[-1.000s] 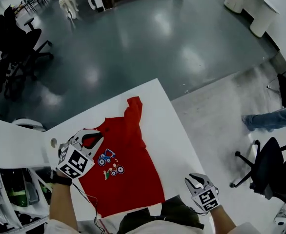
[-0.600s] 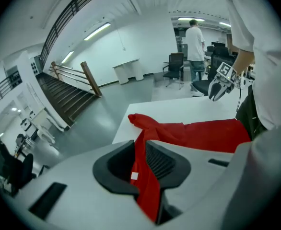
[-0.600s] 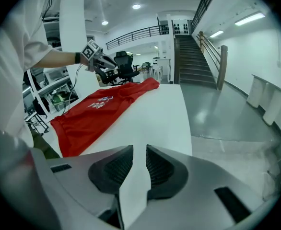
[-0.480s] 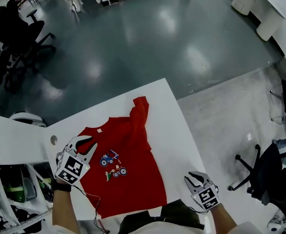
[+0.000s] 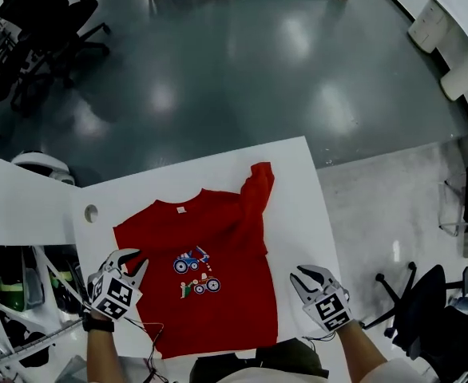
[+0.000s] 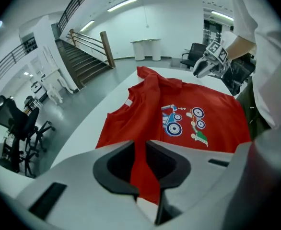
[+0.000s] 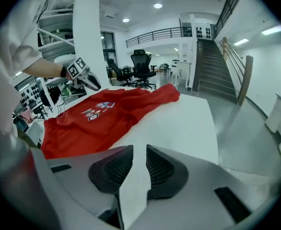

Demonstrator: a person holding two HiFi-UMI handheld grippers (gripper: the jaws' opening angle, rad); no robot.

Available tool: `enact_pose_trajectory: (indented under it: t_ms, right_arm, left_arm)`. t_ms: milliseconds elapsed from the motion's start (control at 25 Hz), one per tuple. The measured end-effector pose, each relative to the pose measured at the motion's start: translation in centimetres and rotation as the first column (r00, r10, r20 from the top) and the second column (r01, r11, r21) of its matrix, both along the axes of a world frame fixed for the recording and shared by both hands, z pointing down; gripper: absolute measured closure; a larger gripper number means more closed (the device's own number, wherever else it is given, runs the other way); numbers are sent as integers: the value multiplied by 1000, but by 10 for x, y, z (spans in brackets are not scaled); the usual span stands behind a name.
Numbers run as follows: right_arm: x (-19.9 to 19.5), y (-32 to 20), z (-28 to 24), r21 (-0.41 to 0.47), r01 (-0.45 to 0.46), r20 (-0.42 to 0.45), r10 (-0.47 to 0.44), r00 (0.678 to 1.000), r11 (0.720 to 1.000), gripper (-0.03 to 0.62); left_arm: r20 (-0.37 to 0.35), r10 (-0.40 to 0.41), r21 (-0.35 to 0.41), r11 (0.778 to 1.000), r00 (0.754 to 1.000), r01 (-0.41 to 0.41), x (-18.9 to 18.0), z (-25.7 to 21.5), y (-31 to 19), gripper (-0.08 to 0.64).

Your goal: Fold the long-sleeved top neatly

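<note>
Fabric of red top (image 5: 226,294) lies rumpled on smooth white table (image 5: 298,206).

The long-sleeved top (image 5: 226,230) is red with a small blue, white and green tractor print (image 5: 192,260). The desk (image 5: 298,174) is white and the floor (image 5: 242,78) is glossy dark grey.

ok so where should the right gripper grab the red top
Probably the bunched sleeve on the red top's right edge, coming in from the bare table side: its raised folds give the right gripper, now open, something to pinch.
</note>
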State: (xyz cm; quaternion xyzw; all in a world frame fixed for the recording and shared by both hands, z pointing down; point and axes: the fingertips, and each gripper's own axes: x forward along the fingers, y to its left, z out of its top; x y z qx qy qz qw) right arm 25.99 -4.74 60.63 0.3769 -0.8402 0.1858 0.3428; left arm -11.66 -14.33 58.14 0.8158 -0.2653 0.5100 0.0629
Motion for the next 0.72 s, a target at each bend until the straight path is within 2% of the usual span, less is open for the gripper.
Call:
enact_pose_trajectory:
  t_ms: [160, 400, 560, 720]
  right_arm:
    - [-18, -51, -7, 51, 42, -16, -41, 999, 998, 494]
    - [-32, -134, -26, 142, 51, -37, -46, 998, 989, 494]
    - [-34, -187, -39, 189, -2, -32, 8, 999, 982, 494]
    - [-41, -240, -56, 213, -100, 27, 96, 995, 972, 480]
  left_arm:
    - [23, -32, -24, 999, 999, 32, -22, 15, 13, 483]
    - [2, -66, -32, 997, 998, 66, -34, 26, 23, 483]
    - [-17, -81, -32, 996, 997, 80, -34, 31, 26, 483]
    - [-30, -89, -36, 995, 996, 88, -33, 35, 32, 483]
